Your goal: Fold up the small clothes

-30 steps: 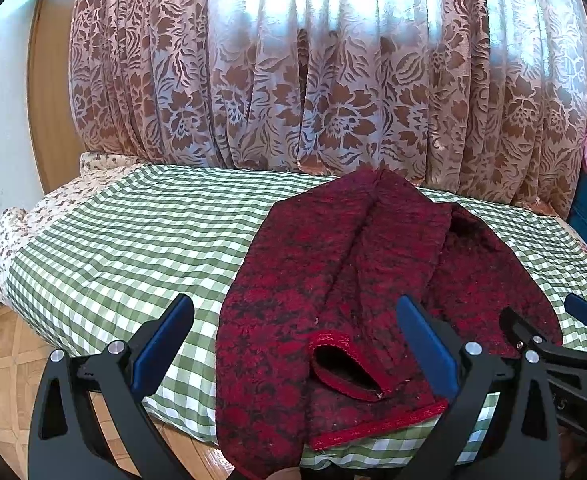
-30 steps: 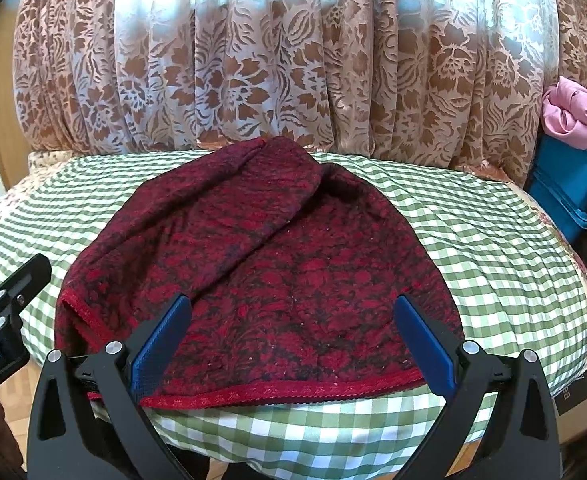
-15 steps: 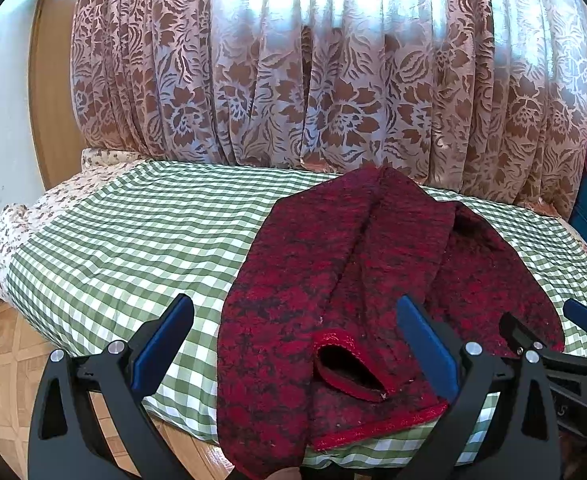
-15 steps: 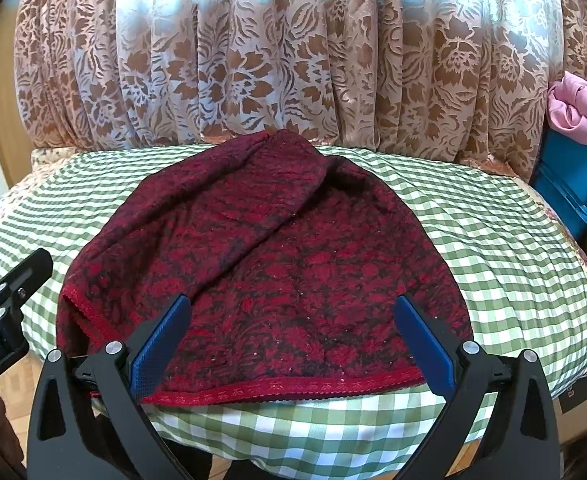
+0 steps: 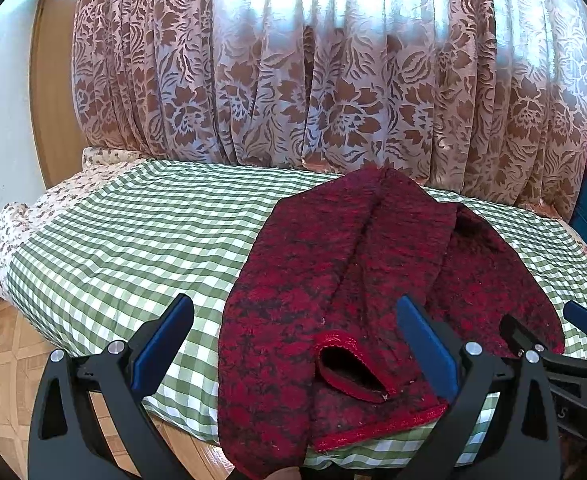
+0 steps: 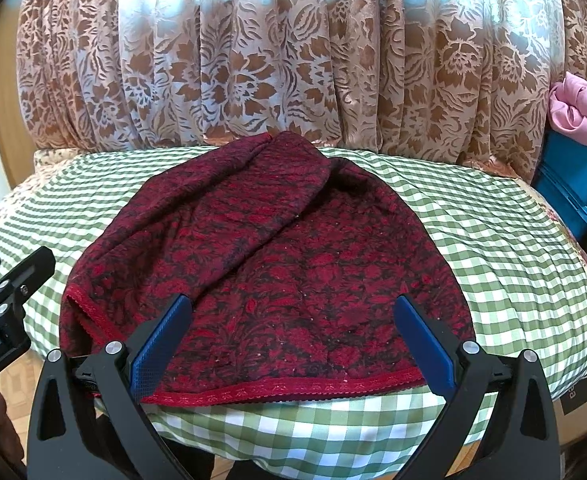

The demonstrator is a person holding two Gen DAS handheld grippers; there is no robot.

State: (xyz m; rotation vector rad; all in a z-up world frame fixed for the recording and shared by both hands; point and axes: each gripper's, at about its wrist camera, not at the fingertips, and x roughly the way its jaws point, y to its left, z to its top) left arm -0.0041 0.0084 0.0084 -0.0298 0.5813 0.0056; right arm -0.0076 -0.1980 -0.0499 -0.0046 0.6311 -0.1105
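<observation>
Red garment (image 6: 277,280) lies spread on checked bed (image 6: 493,248), one side already folded inward, sleeve cuff (image 5: 353,364) showing near front hem. Left gripper (image 5: 293,340) hovers over cuff, jaws wide, holding nothing. Right gripper (image 6: 293,340) hovers over hem, jaws wide too. Judgement: mid-fold, between grasps. Next move likely calls for pinching hem corners, both sides. Curtain (image 6: 293,60) behind.

garment (image 6: 277,280): dark red with black floral pattern, brighter red trim
bedsheet (image 6: 493,240): green and white check
curtain (image 6: 293,60): pinkish with brown flowers
tongs pads (image 6: 161,344): blue
</observation>
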